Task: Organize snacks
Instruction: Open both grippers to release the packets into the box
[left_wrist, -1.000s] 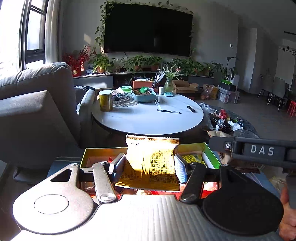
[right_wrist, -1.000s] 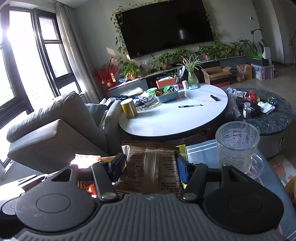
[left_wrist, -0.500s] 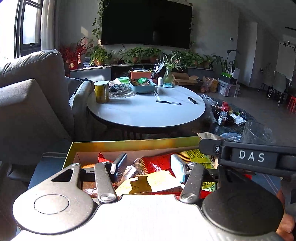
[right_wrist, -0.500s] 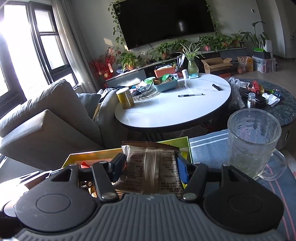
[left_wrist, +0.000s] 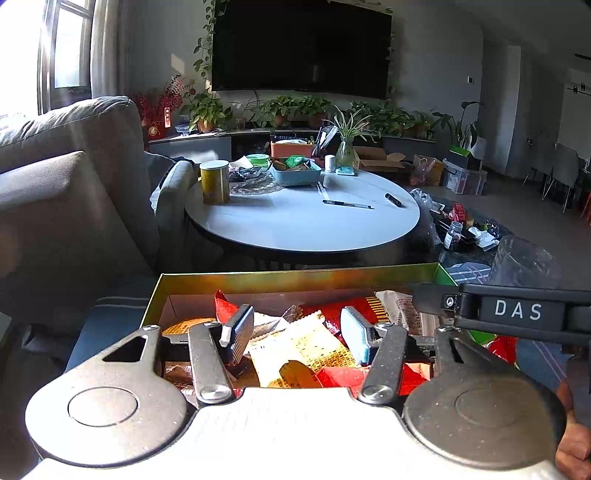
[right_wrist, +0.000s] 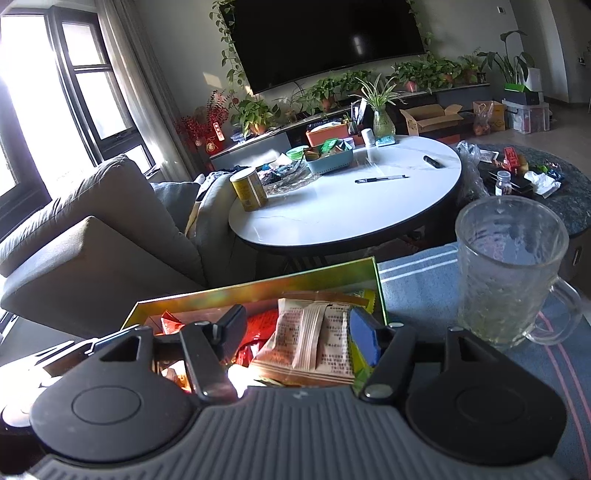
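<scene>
An open green-and-gold box (left_wrist: 295, 282) holds several red, yellow and beige snack packets. My left gripper (left_wrist: 295, 328) hangs over it, open, with a yellow packet (left_wrist: 306, 347) lying loose on the pile below its fingers. My right gripper (right_wrist: 299, 325) is over the right end of the box (right_wrist: 258, 291), also open. A beige packet (right_wrist: 310, 339) lies tilted on the pile, against the blue right pad (right_wrist: 364, 339) and apart from the left finger (right_wrist: 232, 325). The black side of the right gripper (left_wrist: 517, 310) shows in the left wrist view.
A glass mug (right_wrist: 509, 273) stands on the blue striped cloth (right_wrist: 417, 280) just right of the box. Beyond are a round white table (left_wrist: 303, 229) with a tin, a basket and pens, a grey sofa (left_wrist: 74, 206) at left, and a low dark table (right_wrist: 554, 199).
Both grippers came down over the box. The yellow packet, held upright a second ago, left the left jaws and lies in the box. The beige packet dropped from between the right fingers onto the pile.
</scene>
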